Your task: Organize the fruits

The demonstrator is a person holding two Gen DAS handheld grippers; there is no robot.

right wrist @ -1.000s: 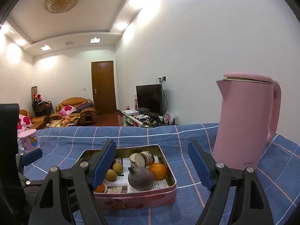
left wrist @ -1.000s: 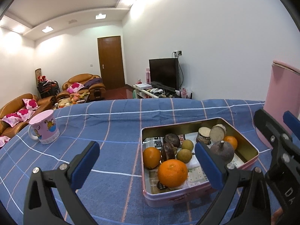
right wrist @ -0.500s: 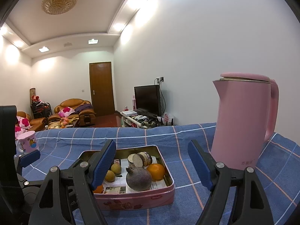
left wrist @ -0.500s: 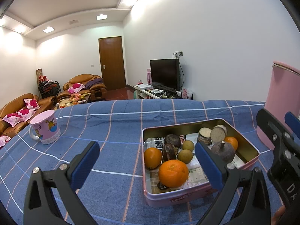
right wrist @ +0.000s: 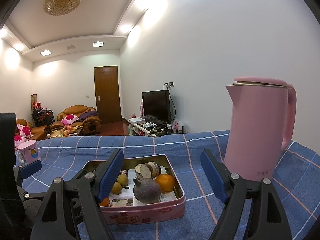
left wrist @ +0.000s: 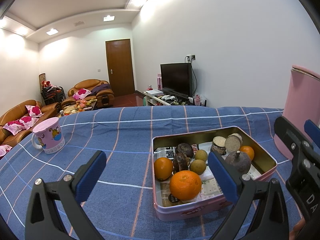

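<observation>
Your fruits sit in the pink tin (left wrist: 204, 210) on the blue checked tablecloth (left wrist: 120, 140), just in front of both tools. The left gripper (left wrist: 156, 172) is spread wide with nothing between its blue pads, and the right gripper (right wrist: 162, 176) stands equally wide and empty.

The big orange (left wrist: 185, 185) nearest you looks firm, round and dimpled; it will likely roll, so take it across its widest part and squeeze gently. The smaller orange (left wrist: 163, 168) beside it should handle the same way. The two small tan fruits (left wrist: 198, 166) look smooth, hard-skinned and light, and could pop out of a loose pinch. The dark purple fruit (right wrist: 147, 190) has a stiff stem and a matt rind, probably heavier; grip the body, not the stem. The cut root pieces (right wrist: 147, 169) show pale, grainy faces. The tin's thin metal walls may slide on the cloth if nudged. The tall pink kettle (right wrist: 260, 130) stands close on the right.
</observation>
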